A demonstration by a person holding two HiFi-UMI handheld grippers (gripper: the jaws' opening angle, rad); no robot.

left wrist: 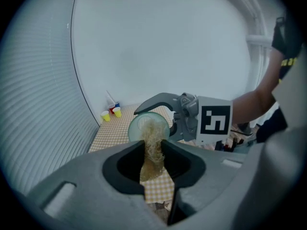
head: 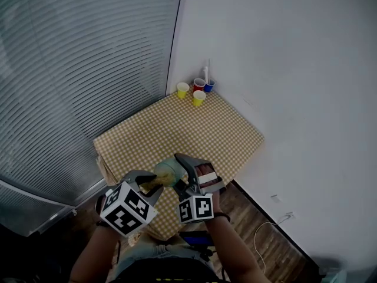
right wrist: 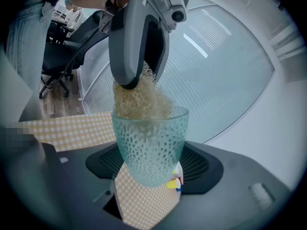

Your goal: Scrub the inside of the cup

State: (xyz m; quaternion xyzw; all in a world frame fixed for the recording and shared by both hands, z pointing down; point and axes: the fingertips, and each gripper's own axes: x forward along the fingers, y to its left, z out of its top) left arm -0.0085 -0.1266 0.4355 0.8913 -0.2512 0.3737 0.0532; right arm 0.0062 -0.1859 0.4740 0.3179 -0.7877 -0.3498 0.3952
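Gripping a tan fibrous scrubber (left wrist: 152, 137), the left tool (left wrist: 154, 150) has its jaws closed narrow on the wad. The wad's free end sits in the mouth of the cup (right wrist: 149, 143) and bulges above the rim. Cup: pale green translucent glass, dimpled wall, tapering toward the base. It is off the checked surface (head: 177, 128), over its near edge, mouth turned toward the left tool. Right tool (right wrist: 151, 166): jaws set wide, clamped on the cup's lower body. Small coloured cups (head: 199, 98) stand at the surface's far corner.
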